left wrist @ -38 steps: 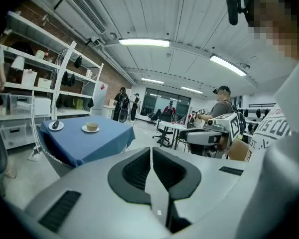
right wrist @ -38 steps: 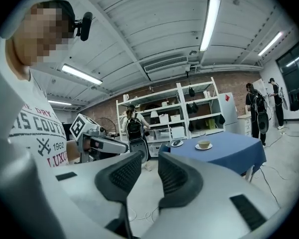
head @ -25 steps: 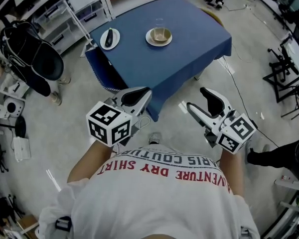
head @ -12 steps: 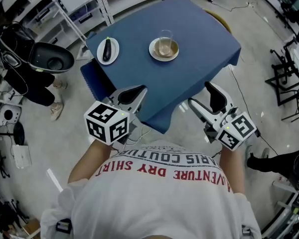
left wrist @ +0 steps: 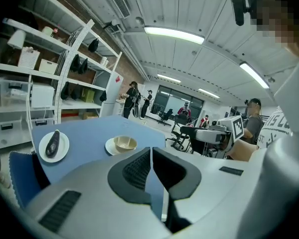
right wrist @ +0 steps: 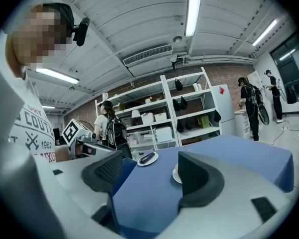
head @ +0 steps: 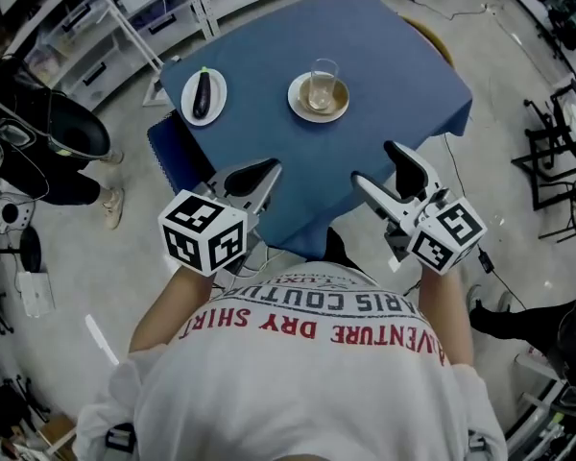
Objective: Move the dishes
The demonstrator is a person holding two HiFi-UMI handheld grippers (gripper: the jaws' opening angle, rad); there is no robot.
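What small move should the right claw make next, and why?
Probably advance the right claw toward the plate bearing the glass: its jaws have just been opening, stand wide with nothing between them, and the plate lies farther across the table.

Blue tablecloth, white plates

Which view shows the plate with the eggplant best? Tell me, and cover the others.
The head view: it looks down on the whole plate with the eggplant. The left gripper view shows it clearly but at a flat angle. The right gripper view shows it small and far.
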